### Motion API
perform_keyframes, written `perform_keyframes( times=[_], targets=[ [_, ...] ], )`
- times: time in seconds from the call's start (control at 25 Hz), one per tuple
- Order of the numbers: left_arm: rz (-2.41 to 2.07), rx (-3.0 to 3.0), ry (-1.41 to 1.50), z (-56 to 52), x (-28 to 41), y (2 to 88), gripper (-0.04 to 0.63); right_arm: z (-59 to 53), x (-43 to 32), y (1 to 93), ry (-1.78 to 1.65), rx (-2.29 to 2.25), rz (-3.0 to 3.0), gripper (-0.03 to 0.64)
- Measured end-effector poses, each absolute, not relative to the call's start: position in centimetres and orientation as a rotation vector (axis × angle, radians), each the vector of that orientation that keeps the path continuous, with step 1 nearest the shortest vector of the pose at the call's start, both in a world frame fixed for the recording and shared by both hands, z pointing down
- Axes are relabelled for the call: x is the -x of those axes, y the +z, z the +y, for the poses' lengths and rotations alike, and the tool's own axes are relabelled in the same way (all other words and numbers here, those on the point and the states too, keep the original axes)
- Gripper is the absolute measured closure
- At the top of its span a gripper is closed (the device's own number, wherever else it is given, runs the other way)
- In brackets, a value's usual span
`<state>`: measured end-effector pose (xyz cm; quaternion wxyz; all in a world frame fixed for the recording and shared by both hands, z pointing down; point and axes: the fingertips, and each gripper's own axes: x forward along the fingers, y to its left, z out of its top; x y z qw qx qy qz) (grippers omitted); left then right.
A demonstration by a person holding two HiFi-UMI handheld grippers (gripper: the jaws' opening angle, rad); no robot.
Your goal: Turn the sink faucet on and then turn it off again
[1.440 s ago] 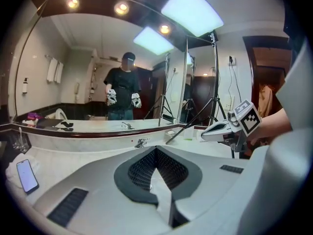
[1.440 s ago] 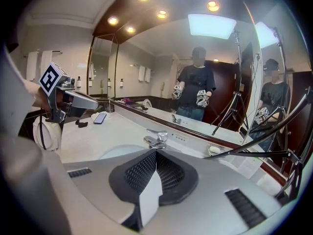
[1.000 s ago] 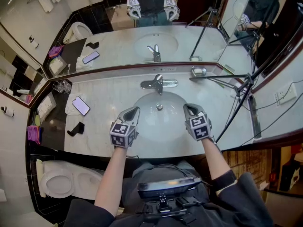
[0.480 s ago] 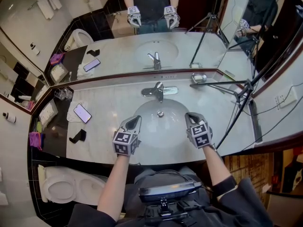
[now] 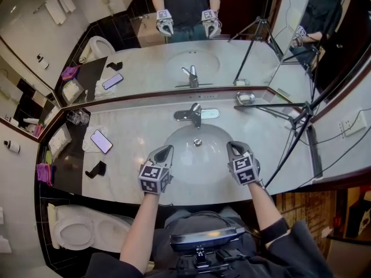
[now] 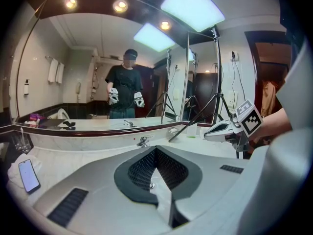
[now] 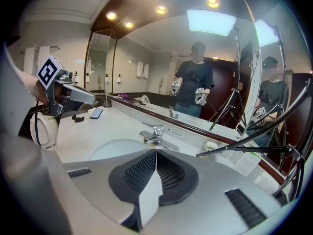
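Observation:
The chrome faucet (image 5: 194, 113) stands at the back of the white oval sink (image 5: 181, 136), its lever pointing toward the basin; no water is visible. My left gripper (image 5: 165, 150) hovers over the basin's front left rim and is shut with nothing in it. My right gripper (image 5: 231, 146) hovers over the front right rim, also shut and holding nothing. Both are well short of the faucet. The left gripper view shows the faucet (image 6: 143, 141) beyond its closed jaws and the right gripper (image 6: 207, 136) off to the right. The right gripper view has the faucet (image 7: 154, 135) just past its closed jaws.
On the marble counter (image 5: 133, 126) lie a phone (image 5: 101, 141) on a cloth, a small black object (image 5: 95, 169), and glasses (image 5: 77, 117) at far left. A soap dish (image 5: 244, 98) sits right of the faucet. A tripod (image 5: 293, 112) stands at the right, with a mirror behind.
The head view has shifted slightly, so everything sits a little lower in the picture. Both grippers keep their places over the basin's front rim.

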<state>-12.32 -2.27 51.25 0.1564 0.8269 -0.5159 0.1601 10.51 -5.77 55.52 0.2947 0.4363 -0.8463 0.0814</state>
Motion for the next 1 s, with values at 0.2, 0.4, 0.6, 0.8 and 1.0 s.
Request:
perform_keyframes(
  times=[0.2,0.4,0.6,0.8,1.0],
  targets=[
    [-1.459,-2.348,0.461,-2.9,12.1,52.2,0.595,-6.7,-10.0,56.2,0.198,-1.147,-2.242,0.567],
    [-1.476,-2.36,0.495,-3.8,11.8,53.4,0.595,-7.1,-9.8,57.5,0.219,-1.133,-2.233,0.568],
    [-1.451,-2.408,0.635,-5.7,10.4,54.8,0.457,-7.0,-9.2,59.1,0.263,-1.104,-2.229,0.568],
    [-1.502,-2.486,0.907,-9.2,10.0,57.4,0.403,-6.6,-8.5,61.0,0.301,-1.078,-2.225,0.568],
    [-1.543,-2.629,1.4,-12.4,8.7,58.7,0.379,-6.4,-7.4,62.6,0.329,-1.059,-2.225,0.568]
  ],
)
